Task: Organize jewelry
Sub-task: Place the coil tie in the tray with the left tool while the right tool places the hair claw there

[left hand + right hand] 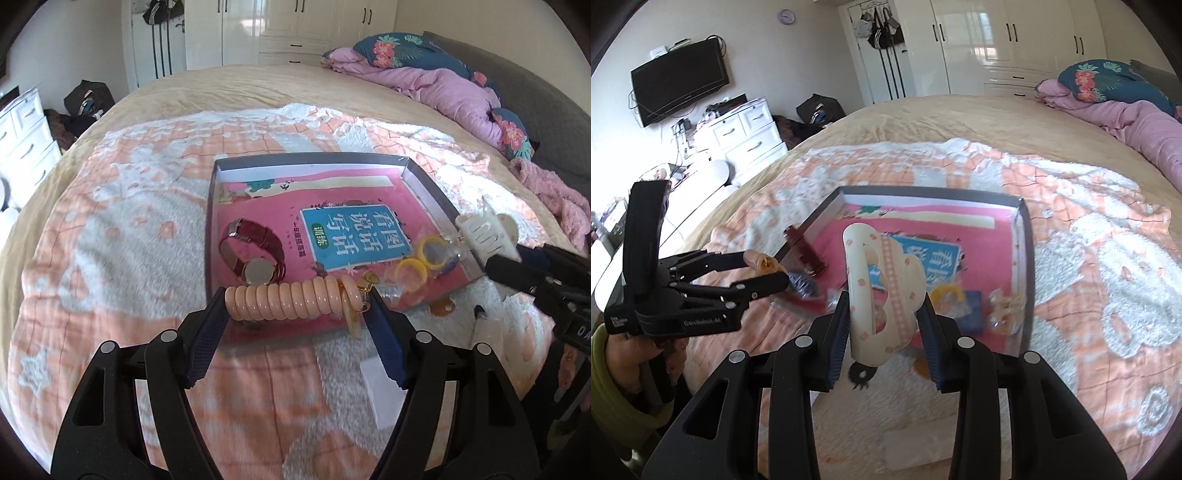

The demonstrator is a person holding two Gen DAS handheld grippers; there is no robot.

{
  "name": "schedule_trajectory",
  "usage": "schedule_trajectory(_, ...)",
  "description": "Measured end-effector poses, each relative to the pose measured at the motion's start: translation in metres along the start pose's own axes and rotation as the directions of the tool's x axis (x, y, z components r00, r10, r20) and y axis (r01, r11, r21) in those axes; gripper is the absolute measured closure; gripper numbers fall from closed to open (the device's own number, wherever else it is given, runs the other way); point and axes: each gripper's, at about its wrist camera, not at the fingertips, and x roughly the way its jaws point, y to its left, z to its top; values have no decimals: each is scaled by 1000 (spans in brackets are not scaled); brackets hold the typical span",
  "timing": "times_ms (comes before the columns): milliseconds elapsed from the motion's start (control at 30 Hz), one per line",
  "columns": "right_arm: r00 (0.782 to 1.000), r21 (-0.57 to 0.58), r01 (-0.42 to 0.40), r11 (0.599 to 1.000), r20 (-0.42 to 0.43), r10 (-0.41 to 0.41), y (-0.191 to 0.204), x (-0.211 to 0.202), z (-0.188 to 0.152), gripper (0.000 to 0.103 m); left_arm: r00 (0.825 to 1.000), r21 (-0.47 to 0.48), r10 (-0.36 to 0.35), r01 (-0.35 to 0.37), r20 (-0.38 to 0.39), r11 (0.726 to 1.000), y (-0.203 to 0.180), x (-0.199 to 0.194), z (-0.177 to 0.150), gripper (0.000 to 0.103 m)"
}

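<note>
I count one shallow grey-rimmed cardboard tray [424, 181] at the frame's centre, with one pink book [369, 206] lying in it. In the tray: one dark red leather-strap wristwatch [255, 254] at left and two yellow plastic rings [421, 258] at right. My left jaws carry one peach spiral coil hair tie [291, 299]; my right jaws carry one cream plastic claw hair clip [882, 288]. Two grippers: left [295, 321], right [882, 325].

- Shallow box [424, 181]: open top, low walls; access from above unobstructed.
- Box floor crowded: watch [255, 254] left, yellow rings [421, 260] right; bare patch mid-book [258, 206] and far end.
- Blanket [129, 221] left of box lies open.
- Right gripper [491, 258] with claw clip overhangs box's right wall.
</note>
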Motion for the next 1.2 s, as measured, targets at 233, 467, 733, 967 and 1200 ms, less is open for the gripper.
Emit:
schedule_trajectory(233, 1000, -7, 31, 999, -3, -31, -10, 12, 10, 68, 1000, 14, 10, -9, -25, 1000, -1, 21, 9, 38)
schedule_trajectory(467, 998, -17, 47, 999, -49, -48, -15, 37, 12, 68, 999, 12, 14, -14, -49, 1000, 3, 42, 15, 38)
schedule_trajectory(733, 993, -54, 44, 998, -105, -49, -5, 67, 11, 68, 999, -2, 7, -7, -53, 1000, 10, 56, 22, 38)
schedule_trajectory(967, 989, -73, 37, 997, -139, -47, 3, 87, 13, 68, 999, -21, -4, 3, -45, 1000, 16, 61, 26, 38)
schedule_trajectory(1200, 989, -61, 34, 998, -143, -42, 3, 92, 13, 63, 999, -35, -15, 14, -40, 999, 20, 65, 29, 38)
